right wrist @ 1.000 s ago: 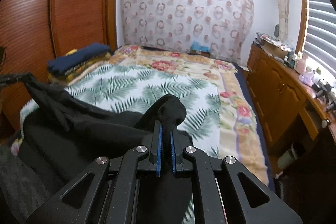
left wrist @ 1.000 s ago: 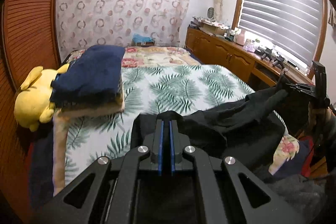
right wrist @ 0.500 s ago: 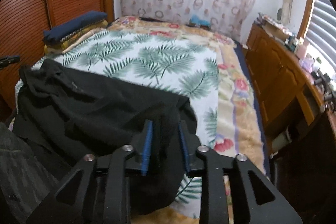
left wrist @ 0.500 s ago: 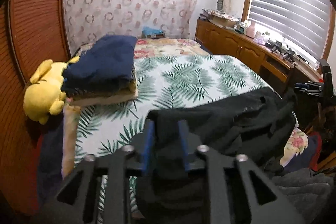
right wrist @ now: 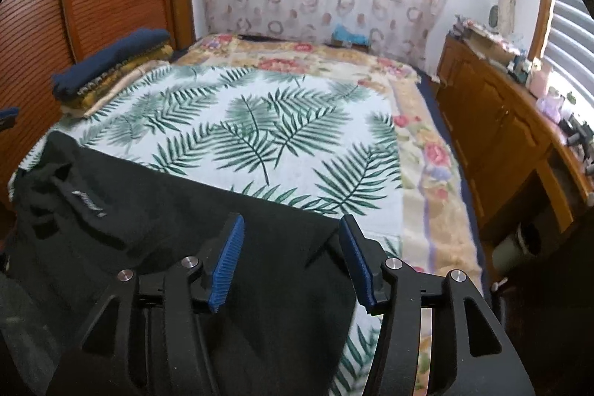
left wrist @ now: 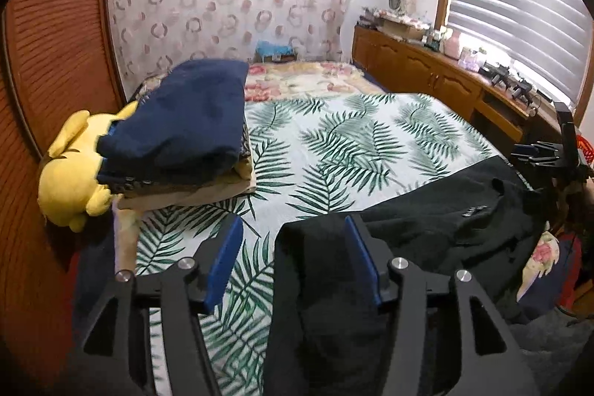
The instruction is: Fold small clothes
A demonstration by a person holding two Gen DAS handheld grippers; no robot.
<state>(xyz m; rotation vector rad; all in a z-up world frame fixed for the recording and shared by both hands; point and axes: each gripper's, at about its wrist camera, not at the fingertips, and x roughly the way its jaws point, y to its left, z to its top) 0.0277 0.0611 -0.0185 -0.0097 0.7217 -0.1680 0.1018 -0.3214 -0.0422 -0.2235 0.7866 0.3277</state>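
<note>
A black garment (left wrist: 438, 221) lies spread along the near edge of the palm-leaf bedspread (left wrist: 334, 143). In the left wrist view my left gripper (left wrist: 293, 255) hangs over the garment's left end, its jaws opening; cloth lies below and against the right blue pad (left wrist: 362, 262), and the pads do not press it. In the right wrist view my right gripper (right wrist: 289, 255) is above the right end of the same garment (right wrist: 148, 210), jaws opening, with black cloth lying loose beneath them. The right gripper (left wrist: 549, 151) also shows at the right edge of the left wrist view.
A stack of folded clothes with a navy piece on top (left wrist: 185, 125) sits at the bed's left side, beside a yellow plush toy (left wrist: 70, 177). A wooden cabinet (right wrist: 501, 121) with clutter runs along the right. A louvred wooden door (left wrist: 52, 69) stands on the left.
Both grippers were shut on the black garment's corners, holding it up. They lowered it onto the bed and their jaws spread; the garment now lies flat, released.
</note>
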